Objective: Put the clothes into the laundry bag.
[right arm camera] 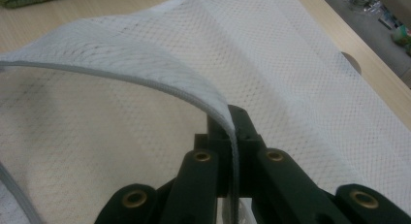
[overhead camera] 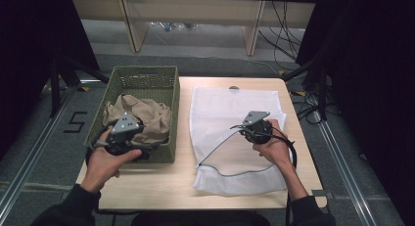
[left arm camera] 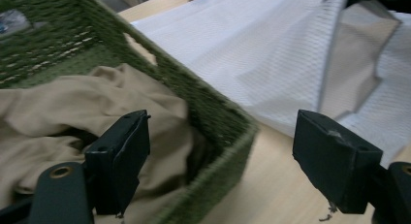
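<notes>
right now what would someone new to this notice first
The white mesh laundry bag spread across the wooden table's right half, its upper edge pinched up by the right gripper. On the left, a green woven basket holds crumpled tan cloth, the open left gripper above it.

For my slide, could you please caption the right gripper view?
Right gripper shut on the white mesh laundry bag's zippered edge, lifting it open above the table.

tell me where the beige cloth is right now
In the high view the beige cloth lies bunched inside the green basket at the table's left side, just beyond the open left gripper and left of the white mesh bag.
</notes>
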A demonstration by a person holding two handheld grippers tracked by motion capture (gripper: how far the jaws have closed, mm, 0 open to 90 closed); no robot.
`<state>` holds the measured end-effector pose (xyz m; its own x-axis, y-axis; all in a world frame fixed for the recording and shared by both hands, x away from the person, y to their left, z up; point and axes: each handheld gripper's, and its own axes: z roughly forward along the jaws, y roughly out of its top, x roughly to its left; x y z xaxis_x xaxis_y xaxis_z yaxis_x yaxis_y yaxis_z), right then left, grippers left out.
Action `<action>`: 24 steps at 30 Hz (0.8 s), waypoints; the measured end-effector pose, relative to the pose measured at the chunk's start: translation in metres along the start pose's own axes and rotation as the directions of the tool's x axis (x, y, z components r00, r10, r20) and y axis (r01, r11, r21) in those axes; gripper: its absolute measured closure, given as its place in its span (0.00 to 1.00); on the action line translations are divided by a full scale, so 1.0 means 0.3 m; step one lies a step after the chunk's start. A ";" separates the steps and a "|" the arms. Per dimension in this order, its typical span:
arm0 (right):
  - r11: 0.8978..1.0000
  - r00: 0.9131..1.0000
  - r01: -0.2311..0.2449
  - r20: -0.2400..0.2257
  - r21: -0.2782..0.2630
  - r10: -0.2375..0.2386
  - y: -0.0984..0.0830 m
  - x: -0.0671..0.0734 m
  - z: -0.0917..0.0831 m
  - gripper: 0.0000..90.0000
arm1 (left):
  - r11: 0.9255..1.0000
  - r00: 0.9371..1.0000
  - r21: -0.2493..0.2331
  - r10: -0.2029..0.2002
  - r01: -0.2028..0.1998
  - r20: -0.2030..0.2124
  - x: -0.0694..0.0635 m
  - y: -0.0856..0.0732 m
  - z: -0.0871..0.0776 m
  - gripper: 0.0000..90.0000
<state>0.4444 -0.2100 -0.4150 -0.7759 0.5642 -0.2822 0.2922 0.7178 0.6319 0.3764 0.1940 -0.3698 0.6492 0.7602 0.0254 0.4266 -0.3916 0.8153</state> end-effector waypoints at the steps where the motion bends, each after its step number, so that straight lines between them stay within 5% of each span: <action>1: 1.000 1.000 -0.001 -0.005 0.000 0.001 0.001 0.000 0.000 1.00 | 1.000 1.000 0.011 0.008 -0.008 -0.023 0.033 0.019 0.001 0.24; 3: 1.000 1.000 -0.005 0.010 0.002 0.005 0.001 0.005 -0.003 1.00 | 0.999 0.998 0.044 0.012 -0.009 -0.062 0.095 0.042 0.008 0.24; 5: 1.000 1.000 -0.011 -0.003 0.004 0.011 0.003 0.008 -0.002 1.00 | 0.995 0.995 0.081 -0.050 0.057 -0.089 0.178 0.054 0.041 0.24; 8: 1.000 1.000 0.010 -0.009 0.007 -0.010 0.004 0.006 0.001 1.00 | 0.992 0.991 0.105 -0.062 0.075 -0.115 0.233 0.054 0.072 0.23; 10: 1.000 1.000 -0.005 -0.010 0.015 0.005 0.002 0.010 0.003 1.00 | 0.982 0.990 0.155 -0.090 0.106 -0.107 0.297 0.042 0.127 0.22; 13: 1.000 1.000 -0.004 -0.015 0.018 0.004 -0.002 0.013 0.009 1.00 | 0.979 0.991 0.162 -0.111 0.121 -0.068 0.310 0.030 0.165 0.21; 14: 1.000 1.000 0.014 -0.028 0.025 -0.013 -0.003 0.008 0.012 1.00 | 0.977 0.994 0.185 -0.107 0.107 -0.011 0.296 0.023 0.192 0.20; 15: 1.000 0.999 0.013 -0.029 0.025 -0.013 -0.003 0.008 0.013 1.00 | 0.977 0.994 0.185 -0.107 0.107 -0.011 0.296 0.023 0.192 0.20; 16: 1.000 1.000 0.010 -0.021 0.019 -0.009 -0.004 0.010 0.016 1.00 | 0.977 0.997 0.208 -0.054 0.043 0.050 0.268 0.022 0.203 0.20; 17: 1.000 1.000 0.000 -0.013 0.012 0.000 -0.007 0.015 0.019 1.00 | 0.977 0.997 0.208 -0.054 0.043 0.050 0.268 0.022 0.203 0.21; 19: 1.000 1.000 0.018 -0.018 0.011 -0.018 -0.006 0.011 0.021 1.00 | 0.971 0.996 0.236 0.011 -0.032 0.089 0.239 0.022 0.209 0.21; 21: 1.000 1.000 0.002 -0.013 0.013 -0.002 -0.006 0.018 0.022 1.00 | 0.959 0.992 0.268 0.061 -0.088 0.110 0.230 0.019 0.219 0.21; 22: 1.000 1.000 0.021 -0.022 0.015 -0.020 -0.003 0.016 0.024 1.00 | 0.947 0.990 0.300 0.088 -0.118 0.110 0.231 0.015 0.232 0.21; 24: 0.999 1.000 0.006 -0.030 0.035 -0.005 -0.002 0.023 0.022 1.00 | 0.933 0.992 0.341 0.092 -0.117 0.091 0.233 0.006 0.261 0.22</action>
<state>0.4427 -0.2039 -0.4220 -0.7941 0.5478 -0.2634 0.3064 0.7350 0.6049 0.4718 0.2059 -0.4117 0.7401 0.6708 0.0473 0.5364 -0.6314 0.5600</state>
